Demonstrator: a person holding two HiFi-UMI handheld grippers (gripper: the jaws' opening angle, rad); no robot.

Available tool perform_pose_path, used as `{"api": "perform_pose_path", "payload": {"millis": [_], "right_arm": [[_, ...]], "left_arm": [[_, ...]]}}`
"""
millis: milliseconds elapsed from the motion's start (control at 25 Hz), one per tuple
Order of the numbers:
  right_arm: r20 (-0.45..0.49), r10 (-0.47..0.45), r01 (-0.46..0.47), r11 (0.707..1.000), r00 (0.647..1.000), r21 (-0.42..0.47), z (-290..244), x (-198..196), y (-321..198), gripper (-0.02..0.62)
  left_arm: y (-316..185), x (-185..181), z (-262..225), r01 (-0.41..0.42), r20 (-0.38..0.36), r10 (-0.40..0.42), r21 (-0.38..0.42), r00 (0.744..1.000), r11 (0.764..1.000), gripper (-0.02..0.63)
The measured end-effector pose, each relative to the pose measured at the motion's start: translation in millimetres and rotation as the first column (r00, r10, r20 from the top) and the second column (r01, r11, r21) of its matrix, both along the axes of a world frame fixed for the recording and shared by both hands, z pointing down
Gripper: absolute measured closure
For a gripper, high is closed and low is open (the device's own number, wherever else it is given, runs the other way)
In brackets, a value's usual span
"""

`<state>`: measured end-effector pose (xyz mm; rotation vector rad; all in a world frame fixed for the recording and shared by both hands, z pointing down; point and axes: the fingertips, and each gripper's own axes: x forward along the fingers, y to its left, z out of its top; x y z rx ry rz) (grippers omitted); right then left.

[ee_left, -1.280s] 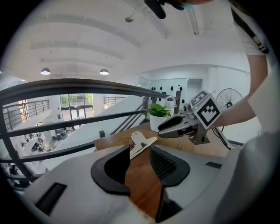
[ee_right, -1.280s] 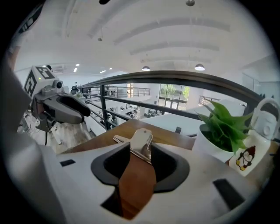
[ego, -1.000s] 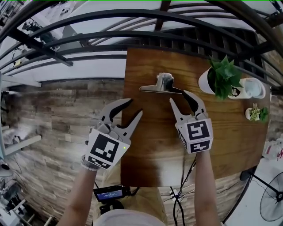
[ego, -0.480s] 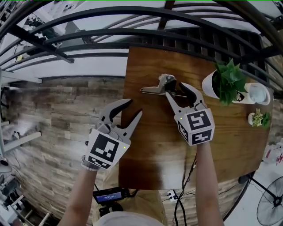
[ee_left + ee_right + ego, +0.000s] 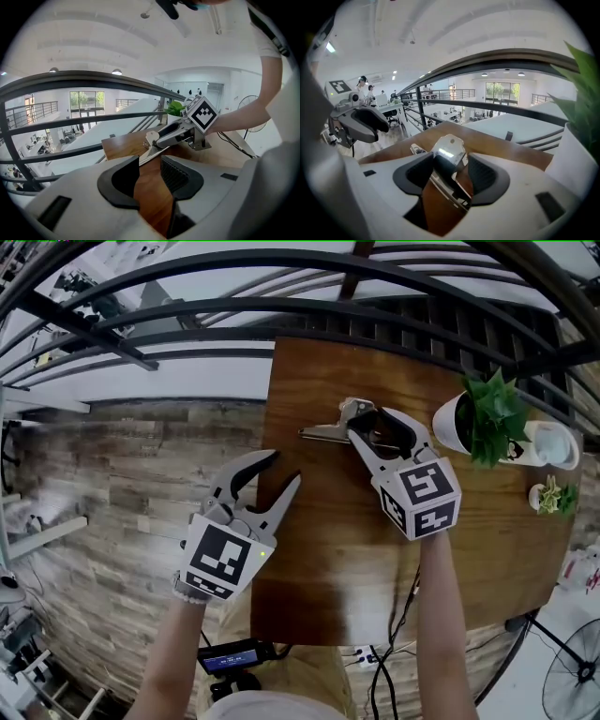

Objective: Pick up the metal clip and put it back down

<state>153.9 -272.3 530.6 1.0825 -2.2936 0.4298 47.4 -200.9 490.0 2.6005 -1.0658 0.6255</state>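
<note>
The metal clip [image 5: 323,431] lies flat on the brown wooden table [image 5: 328,549] near its far edge, its handle [image 5: 449,151] standing up. My right gripper [image 5: 367,425] has its jaws on either side of that handle; they are opening, and small gaps show between the pads and the metal. From the left gripper view the clip [image 5: 151,140] sits under the right gripper's fingers [image 5: 174,133]. My left gripper [image 5: 284,468] hovers at the table's left edge, open with nothing between its jaws, well short of the clip.
A white pot with a green plant [image 5: 473,423] stands right of the clip, with a white cup [image 5: 551,443] and a small plant [image 5: 549,494] beyond it. Dark railing bars [image 5: 281,315] run along the table's far side. Cables hang below the near edge.
My right gripper has moved forward and left until its jaws straddle the clip's handle, and they have spread wider. The left gripper and the clip have stayed put.
</note>
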Motion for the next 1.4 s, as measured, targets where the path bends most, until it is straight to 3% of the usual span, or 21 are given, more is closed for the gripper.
{"api": "perform_pose_path", "payload": {"millis": [240, 1000, 1400], "right_arm": [[0.013, -0.031, 0.031, 1.000, 0.999, -0.002, 0, -4, 1, 0.380], [0.011, -0.012, 0.012, 1.000, 1.000, 0.019, -12, 4, 11, 0.471], [0.057, 0.006, -0.007, 1.000, 0.998, 0.019, -17, 3, 15, 0.512]], "left_arm": [[-3, 0, 4, 0.003, 0.000, -0.003, -0.002, 1.000, 1.000, 0.460], [-7, 4, 3, -0.004, -0.003, 0.004, -0.004, 1.000, 1.000, 0.460], [-13, 6, 6, -0.005, -0.026, 0.005, -0.020, 1.000, 1.000, 0.460]]}}
